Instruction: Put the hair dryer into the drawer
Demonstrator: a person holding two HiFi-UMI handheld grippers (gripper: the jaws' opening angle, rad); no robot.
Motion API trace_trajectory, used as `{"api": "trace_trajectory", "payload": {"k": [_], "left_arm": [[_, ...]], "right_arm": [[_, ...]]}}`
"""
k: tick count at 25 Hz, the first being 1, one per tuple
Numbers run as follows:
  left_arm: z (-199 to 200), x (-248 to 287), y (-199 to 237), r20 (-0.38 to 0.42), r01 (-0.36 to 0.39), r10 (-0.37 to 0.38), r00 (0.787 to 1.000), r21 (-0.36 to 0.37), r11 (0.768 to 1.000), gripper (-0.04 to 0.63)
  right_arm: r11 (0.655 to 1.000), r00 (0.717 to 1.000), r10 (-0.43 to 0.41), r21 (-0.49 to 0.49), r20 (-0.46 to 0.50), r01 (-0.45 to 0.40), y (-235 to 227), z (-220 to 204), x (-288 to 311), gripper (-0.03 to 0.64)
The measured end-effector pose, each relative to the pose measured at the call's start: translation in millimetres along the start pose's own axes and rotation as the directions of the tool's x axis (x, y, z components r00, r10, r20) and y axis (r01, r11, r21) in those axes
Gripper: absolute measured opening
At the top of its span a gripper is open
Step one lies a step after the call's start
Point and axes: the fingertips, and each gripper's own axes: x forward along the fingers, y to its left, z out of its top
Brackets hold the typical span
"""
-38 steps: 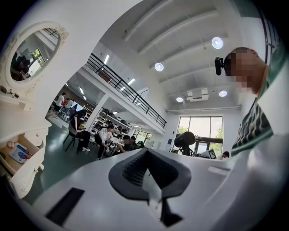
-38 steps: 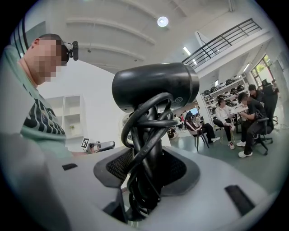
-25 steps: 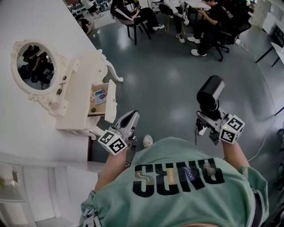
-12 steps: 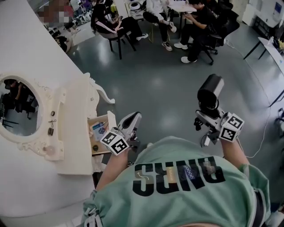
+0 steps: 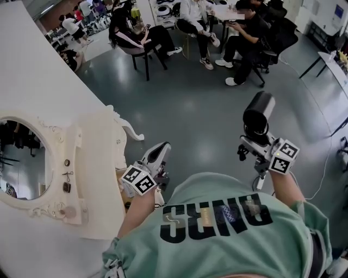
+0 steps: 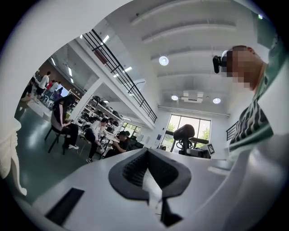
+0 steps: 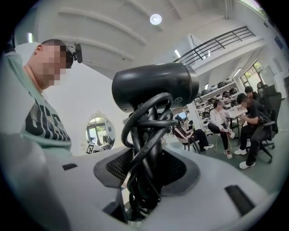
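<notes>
Grey floor (image 5: 190, 103) of a large open room from the head view, seated people (image 5: 201, 16) along the far side, white dressing table (image 5: 100, 179) with an oval mirror (image 5: 22, 163) at left. Left gripper (image 5: 162, 147) just beside the table's front edge; right gripper (image 5: 254, 142) well apart from it, out over the floor, gripping a black hair dryer (image 5: 259, 111) held upright. Left gripper view: jaws pressed together, nothing between them. Right gripper view: jaws clamped on the hair dryer's handle, black cord (image 7: 149, 135) wound round it, barrel on top.
</notes>
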Motion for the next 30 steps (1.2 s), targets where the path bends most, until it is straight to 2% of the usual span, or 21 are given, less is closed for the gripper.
{"api": "trace_trajectory", "payload": {"k": [4,7,11,16,19,23,30], "left_arm": [[0,9,26,-0.003,-0.045,0.045,0.999,0.004,0.999,0.000],[-2,22,44,0.004,-0.103,0.103,0.995,0.022,0.994,0.000],[-3,68,62,0.021,-0.161,0.160,0.987,0.060,0.985,0.000],[-1,140,70,0.102,-0.275,0.271,0.957,0.027,0.961,0.000],[0,171,73,0.125,-0.307,0.302,0.945,0.023,0.952,0.000],[0,173,77,0.113,-0.329,0.323,0.940,0.040,0.943,0.000],[4,131,85,0.132,-0.383,0.375,0.918,0.047,0.922,0.000]], "right_arm": [[0.999,0.999,0.031,0.008,-0.015,-0.031,-28,3,28,0.176],[0.996,0.996,0.086,0.019,-0.030,-0.086,-59,2,50,0.176],[0.989,0.988,0.148,0.004,-0.050,-0.148,-116,8,63,0.176],[0.963,0.959,0.259,-0.041,-0.119,-0.265,-197,28,82,0.176],[0.950,0.944,0.304,-0.029,-0.130,-0.310,-230,39,95,0.176],[0.946,0.939,0.321,-0.005,-0.128,-0.324,-244,38,110,0.176],[0.945,0.934,0.326,0.023,-0.148,-0.326,-229,25,129,0.176]]}}
